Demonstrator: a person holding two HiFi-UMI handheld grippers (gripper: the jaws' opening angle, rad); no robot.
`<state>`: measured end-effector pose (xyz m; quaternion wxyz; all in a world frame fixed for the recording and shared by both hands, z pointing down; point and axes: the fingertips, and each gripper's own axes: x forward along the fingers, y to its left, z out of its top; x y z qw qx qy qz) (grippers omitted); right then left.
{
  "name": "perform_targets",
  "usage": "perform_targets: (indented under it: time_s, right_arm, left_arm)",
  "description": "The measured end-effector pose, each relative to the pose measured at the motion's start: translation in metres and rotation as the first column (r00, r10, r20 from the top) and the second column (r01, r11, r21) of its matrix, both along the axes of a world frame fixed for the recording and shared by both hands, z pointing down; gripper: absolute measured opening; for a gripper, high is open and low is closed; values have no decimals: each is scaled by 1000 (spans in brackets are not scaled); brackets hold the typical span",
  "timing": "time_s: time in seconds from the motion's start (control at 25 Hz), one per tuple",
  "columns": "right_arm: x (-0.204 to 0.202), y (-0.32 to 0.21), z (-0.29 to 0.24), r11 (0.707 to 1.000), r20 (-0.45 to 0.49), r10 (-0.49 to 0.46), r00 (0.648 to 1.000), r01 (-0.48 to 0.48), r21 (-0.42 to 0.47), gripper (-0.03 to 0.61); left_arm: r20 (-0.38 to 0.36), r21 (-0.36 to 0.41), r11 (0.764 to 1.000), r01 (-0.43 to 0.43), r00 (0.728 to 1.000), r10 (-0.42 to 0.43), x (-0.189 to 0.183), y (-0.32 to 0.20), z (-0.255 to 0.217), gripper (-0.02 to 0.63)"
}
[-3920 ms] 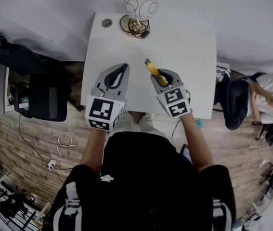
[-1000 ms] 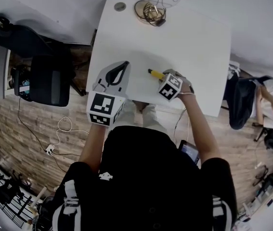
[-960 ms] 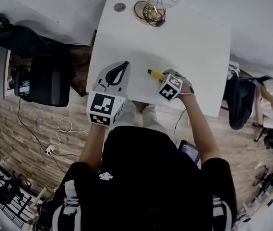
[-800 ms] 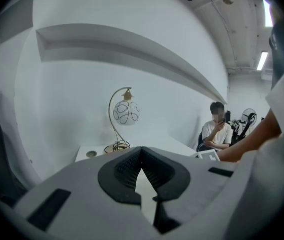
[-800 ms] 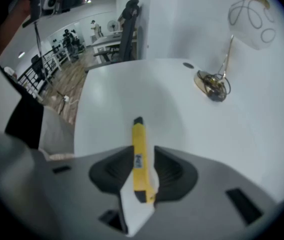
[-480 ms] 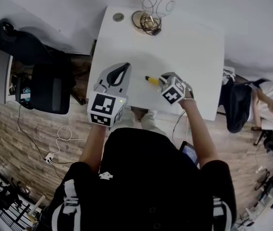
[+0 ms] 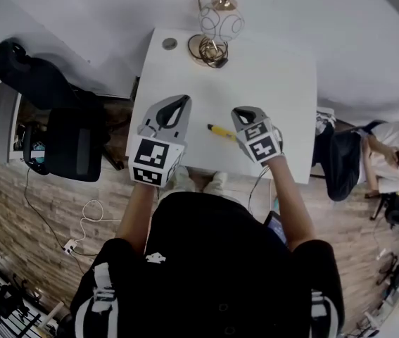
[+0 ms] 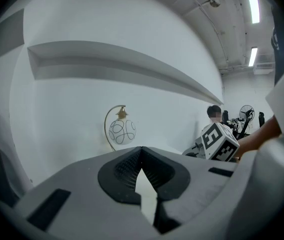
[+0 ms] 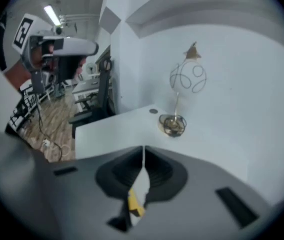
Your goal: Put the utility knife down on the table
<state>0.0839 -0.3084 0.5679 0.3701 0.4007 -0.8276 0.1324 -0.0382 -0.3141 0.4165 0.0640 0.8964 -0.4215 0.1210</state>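
On the white table (image 7: 269,69), the yellow utility knife (image 7: 220,131) lies flat near the front edge, between the two grippers and just beside the right one, gripped by neither. Right gripper (image 7: 242,113): jaws closed tip to tip with nothing between them. Its own view looks down on the tabletop, and the knife's yellow body (image 9: 135,204) shows on the table through the gap behind the tips. Left gripper (image 7: 179,102): jaws likewise together at the tips (image 8: 142,151) and empty, held level over the table's left part. A brass globe lamp (image 7: 217,27) stands at the table's far edge, well apart from the knife.
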Motion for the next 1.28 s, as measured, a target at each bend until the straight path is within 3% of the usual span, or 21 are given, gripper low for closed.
perform_targets:
  time_s: [0.2,0.48,0.8,1.28]
  right_arm:
    - [2,-12,-61,989,91,48,995,-60,134,34]
    - [2,-12,-142,946,210,51,976,-115,303,34]
    - [5,-14,-209,892,291,49,955,-173,417,34]
    - [14,-13,-265,820,356,51,933,-243,519,34]
  left_arm:
    - [-6,51,999,3,1000,-3,2,-2,-19,18]
    - [-12,123,992,8,1000,-7,3,-1,-51,18]
    - [-22,203,979,7,1000,-3,7,-3,-87,18]
    - [-29,289,957,12,1000,-4,6,-8,-129,18]
